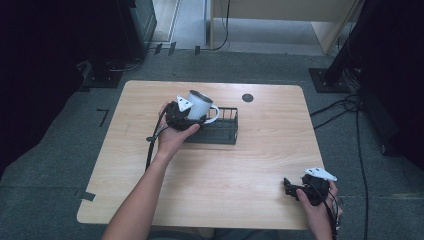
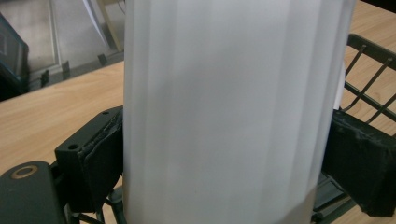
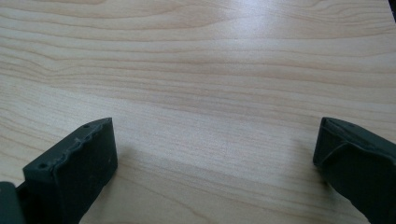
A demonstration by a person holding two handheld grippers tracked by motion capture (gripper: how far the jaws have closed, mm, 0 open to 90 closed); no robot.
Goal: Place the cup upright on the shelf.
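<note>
Your left tool is clamped on the white ribbed mug, one jaw on each side of its wall, as the left gripper view shows plainly. The mug is held above the left end of the black wire rack, tilted, with its handle turned toward the rack's far side. So the pick-up looks done; what seems left is lowering the mug into the rack and letting go. Whether its base already touches the wire I cannot tell, though it appears to be clear of it.

Your right tool rests low near the front right corner of the table with its jaws spread wide and nothing between them, just bare wood grain in the right gripper view. It is well apart from the rack and out of the way.

For room: the rack's rim rises just beside the right-hand jaw in the left gripper view, so watch that jaw against the wire as you descend. The rack holds nothing else that I can see, so the mug should have free space along its length. The table to the left and in front of the rack is bare, which gives your forearm an easy way back. A small dark round cap sits near the far edge, beyond the rack, and should not interfere.
</note>
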